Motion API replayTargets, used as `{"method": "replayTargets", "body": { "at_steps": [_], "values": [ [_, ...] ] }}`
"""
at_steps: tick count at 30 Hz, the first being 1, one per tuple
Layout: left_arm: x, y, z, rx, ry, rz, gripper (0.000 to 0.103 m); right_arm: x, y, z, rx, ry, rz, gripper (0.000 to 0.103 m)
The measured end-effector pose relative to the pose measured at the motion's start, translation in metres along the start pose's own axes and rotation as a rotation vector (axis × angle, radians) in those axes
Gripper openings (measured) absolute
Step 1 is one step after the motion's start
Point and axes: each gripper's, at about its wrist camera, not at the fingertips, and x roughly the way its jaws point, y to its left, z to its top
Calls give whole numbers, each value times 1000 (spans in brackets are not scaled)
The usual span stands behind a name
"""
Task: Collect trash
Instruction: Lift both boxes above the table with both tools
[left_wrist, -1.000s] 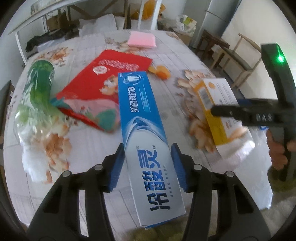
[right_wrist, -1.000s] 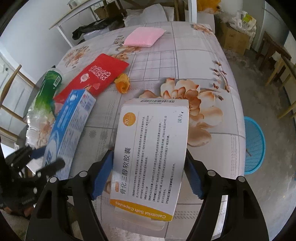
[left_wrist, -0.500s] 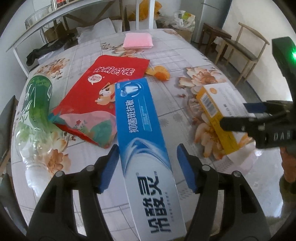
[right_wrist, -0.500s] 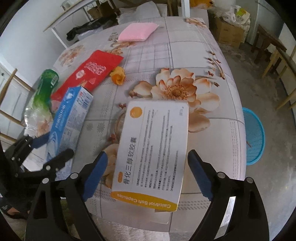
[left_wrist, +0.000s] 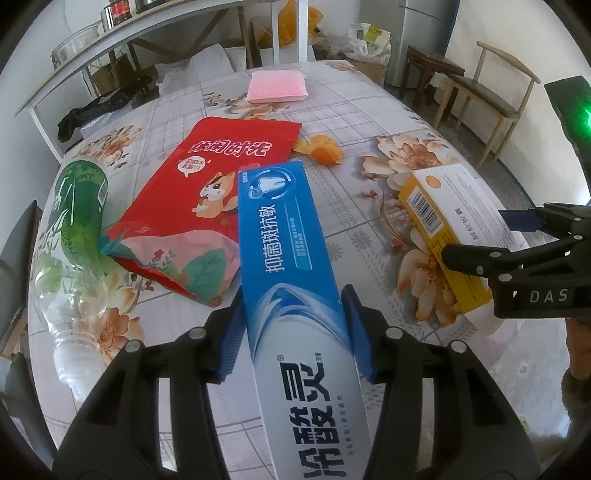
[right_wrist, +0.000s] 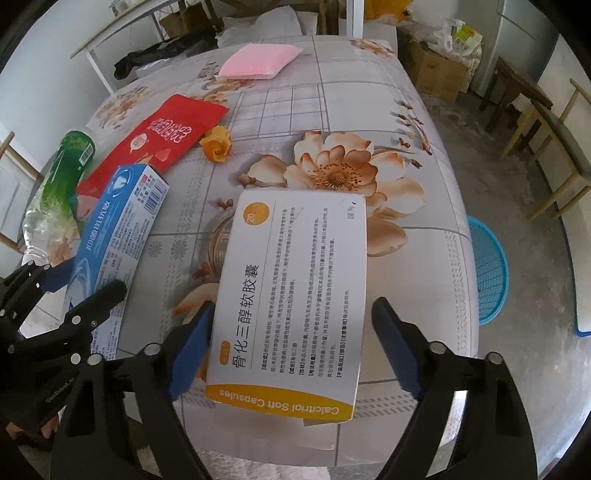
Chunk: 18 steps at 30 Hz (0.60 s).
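Two boxes, two tongs. Left tongs (left_wrist: 291, 325) just closed, clamped on toothpaste box (left_wrist: 284, 229), long axis running straight ahead. Right tongs (right_wrist: 291, 332) closing but slightly apart, capsule box (right_wrist: 295, 280) lengthwise between them, at near edge of table (right_wrist: 369, 103).

A long blue-and-white cardboard toothpaste box (left_wrist: 295, 280) lies flat, lengthwise, its near end past the table edge; just left of it a glossy red snack bag (left_wrist: 207, 192) with a cartoon squirrel lies crumpled at its near end; farther left a clear plastic bottle with a green label (left_wrist: 70, 236) lies on its side; a white-and-yellow cardboard capsule box (right_wrist: 291, 295) lies flat to the right, overhanging the edge; a curled orange peel (right_wrist: 217, 147) sits beyond, between bag and capsule box.
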Motion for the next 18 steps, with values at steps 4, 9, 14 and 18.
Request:
{"method": "replayTargets", "body": {
  "at_steps": [4,9,14,18],
  "values": [
    [-2,-1,-1,3,-5,8,47,2,1,-1,3,11,1,71],
    [-3,-2,-2,2,-7,6,47,0,1,-1,7,3,-4,71],
    [-6,-1,-2,-7,-14,2,47,-2,-1,-1,16,-4,-4,70],
    [-9,-1,-2,-11,-25,1,47,-4,-2,-1,19,-7,-3,70]
  ]
}}
